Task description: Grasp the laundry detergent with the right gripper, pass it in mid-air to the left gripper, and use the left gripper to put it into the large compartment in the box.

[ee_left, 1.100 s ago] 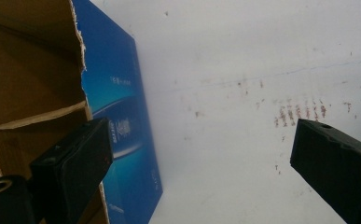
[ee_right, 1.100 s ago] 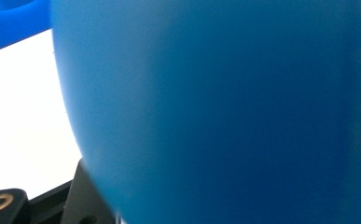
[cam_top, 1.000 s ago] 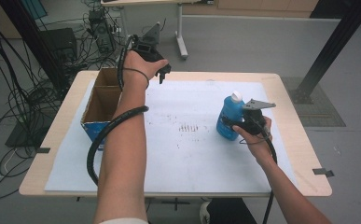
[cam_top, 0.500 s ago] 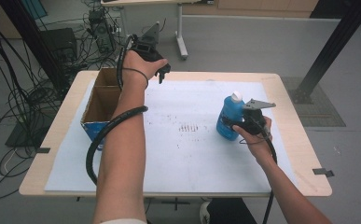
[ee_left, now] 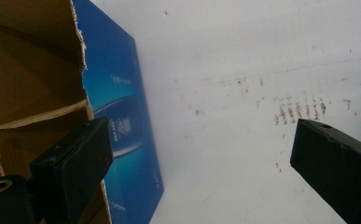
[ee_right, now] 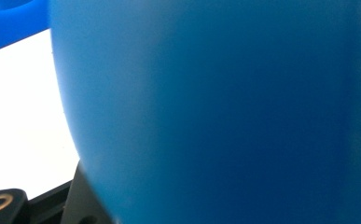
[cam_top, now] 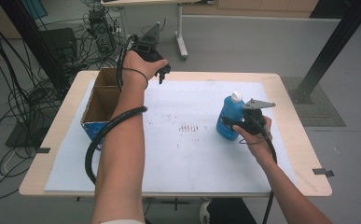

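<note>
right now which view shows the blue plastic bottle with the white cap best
The high view: the blue plastic bottle with the white cap stands upright on the white sheet, whole, gripped by the right gripper. The right gripper view gives a blurred blue wall.

Cardboard box (cam_top: pixel 104 100) blocks left edge; white sheet (cam_top: pixel 187 154) centre free.

The blue bottle (cam_top: pixel 226 119) looks like smooth, faintly glossy plastic with a white plastic cap (cam_top: pixel 236 96). The cardboard box (cam_top: pixel 99 103) is raw brown board inside, torn rough along its edges, with a glossy blue printed skin outside. A matt white paper sheet (cam_top: pixel 187 154), speckled with reddish marks, covers the pale wooden table (cam_top: pixel 290 116). The left gripper (ee_left: pixel 201 163) has matt black, slightly grainy jaws.
</note>
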Demonstrator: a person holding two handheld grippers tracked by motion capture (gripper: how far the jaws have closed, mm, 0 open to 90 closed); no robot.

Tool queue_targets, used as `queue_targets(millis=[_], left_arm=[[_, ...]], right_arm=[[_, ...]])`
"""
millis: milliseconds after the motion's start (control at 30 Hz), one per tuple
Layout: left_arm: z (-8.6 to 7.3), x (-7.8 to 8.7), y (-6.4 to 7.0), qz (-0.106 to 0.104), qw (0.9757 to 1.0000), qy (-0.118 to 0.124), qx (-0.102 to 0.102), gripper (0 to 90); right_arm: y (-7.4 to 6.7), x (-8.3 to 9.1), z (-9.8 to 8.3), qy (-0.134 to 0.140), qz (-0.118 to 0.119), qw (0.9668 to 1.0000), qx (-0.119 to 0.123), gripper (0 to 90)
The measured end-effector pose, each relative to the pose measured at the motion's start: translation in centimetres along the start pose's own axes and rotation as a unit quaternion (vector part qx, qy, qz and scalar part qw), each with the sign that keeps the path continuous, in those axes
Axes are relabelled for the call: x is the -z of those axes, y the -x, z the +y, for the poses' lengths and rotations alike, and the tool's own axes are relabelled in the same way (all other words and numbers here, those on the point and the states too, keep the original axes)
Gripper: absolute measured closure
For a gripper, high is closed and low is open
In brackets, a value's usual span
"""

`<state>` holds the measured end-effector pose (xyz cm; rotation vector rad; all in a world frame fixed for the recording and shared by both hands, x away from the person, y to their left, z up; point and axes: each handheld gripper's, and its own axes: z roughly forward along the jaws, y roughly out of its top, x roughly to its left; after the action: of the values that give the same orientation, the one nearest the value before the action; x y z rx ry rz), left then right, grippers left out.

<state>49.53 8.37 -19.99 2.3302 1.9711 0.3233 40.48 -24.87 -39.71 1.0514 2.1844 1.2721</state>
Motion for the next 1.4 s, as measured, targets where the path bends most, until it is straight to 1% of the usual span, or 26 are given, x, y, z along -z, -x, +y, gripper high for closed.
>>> queue_targets(millis=[300,533,600,733,833,933,967,1000,1067,1133,1267,1300,1333,1367,1400], left_arm=[[0.0,0.1,-0.1,-0.001,1.0000,-0.001,-0.001,6.2],[-0.1,0.4,-0.3,-0.006,1.0000,0.000,-0.005,6.2],[-0.1,0.5,-0.2,-0.006,0.9999,0.000,-0.009,6.2],[-0.1,0.8,-0.4,-0.014,0.9998,0.001,-0.012,6.1],[-0.1,1.4,-0.5,-0.014,0.9997,0.005,-0.017,6.0],[-0.1,1.8,-0.6,-0.013,0.9996,0.009,-0.022,6.0],[-0.1,2.0,-0.7,-0.013,0.9996,0.011,-0.023,5.9],[-0.1,2.2,-0.7,-0.014,0.9995,0.012,-0.026,5.9],[-0.1,2.4,-0.7,-0.014,0.9993,0.014,-0.032,5.9],[-0.1,2.8,-0.7,-0.013,0.9989,0.016,-0.041,5.8],[-0.1,3.2,-0.7,-0.015,0.9982,0.015,-0.055,5.6],[-0.1,3.6,-0.7,-0.017,0.9977,0.018,-0.062,5.5],[-0.1,3.6,-0.7,-0.017,0.9977,0.018,-0.062,5.5],[-0.1,3.8,-0.7,-0.018,0.9974,0.020,-0.067,5.5],[-0.1,4.0,-0.7,-0.020,0.9970,0.021,-0.071,5.5]], right_arm=[[0.0,0.0,0.1,-0.004,0.001,1.0000,0.000,43.5],[0.0,0.0,0.2,-0.008,0.001,1.0000,-0.003,43.6],[0.1,0.0,0.2,-0.009,0.002,0.9999,-0.006,43.6],[0.1,0.1,0.6,-0.021,0.000,0.9997,-0.012,43.7],[0.1,0.2,0.9,-0.027,0.001,0.9995,-0.017,43.7],[0.2,0.4,1.5,-0.027,-0.001,0.9995,-0.018,43.7],[0.2,0.6,2.0,-0.029,-0.002,0.9994,-0.019,43.7],[0.2,0.6,2.0,-0.029,-0.002,0.9994,-0.019,43.7],[0.2,0.8,2.6,-0.030,-0.003,0.9994,-0.018,43.7],[0.2,1.0,3.3,-0.030,-0.003,0.9994,-0.018,43.7],[0.2,1.4,4.7,-0.039,-0.004,0.9991,-0.017,43.7],[0.2,1.6,5.5,-0.042,-0.004,0.9989,-0.018,43.7],[0.2,1.6,5.5,-0.042,-0.004,0.9989,-0.018,43.7],[0.2,1.7,5.9,-0.044,-0.004,0.9989,-0.019,43.7],[0.1,1.9,6.8,-0.046,-0.002,0.9988,-0.017,43.7]])
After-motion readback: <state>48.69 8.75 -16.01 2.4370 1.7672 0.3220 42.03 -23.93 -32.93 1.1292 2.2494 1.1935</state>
